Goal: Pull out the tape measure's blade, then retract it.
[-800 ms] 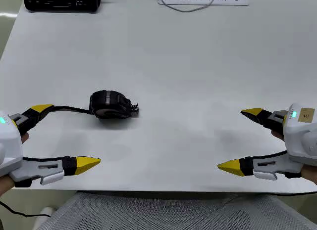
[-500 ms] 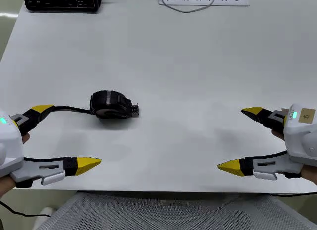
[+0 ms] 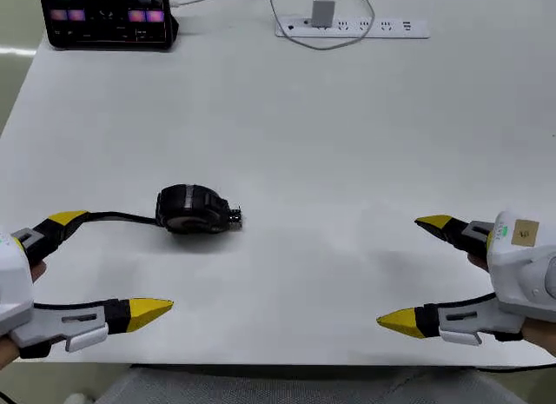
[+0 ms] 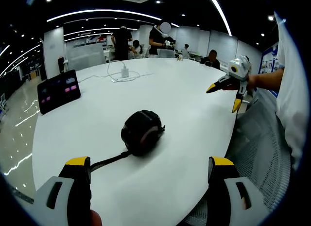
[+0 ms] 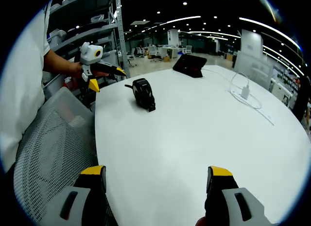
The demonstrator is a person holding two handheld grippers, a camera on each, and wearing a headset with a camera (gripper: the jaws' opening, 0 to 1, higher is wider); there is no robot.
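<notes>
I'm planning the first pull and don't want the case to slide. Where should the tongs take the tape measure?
Likely the left tongs clamp the rounded black case, coming from its strap side. The right tongs pinch the small hook at the case's right end, where the blade exits toward them.

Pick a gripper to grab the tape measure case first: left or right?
Left. The tape measure lies just ahead of the left gripper, between its open jaws in its own view, and the strap reaches toward one jaw. The right gripper, also open, sits far across the table.
</notes>
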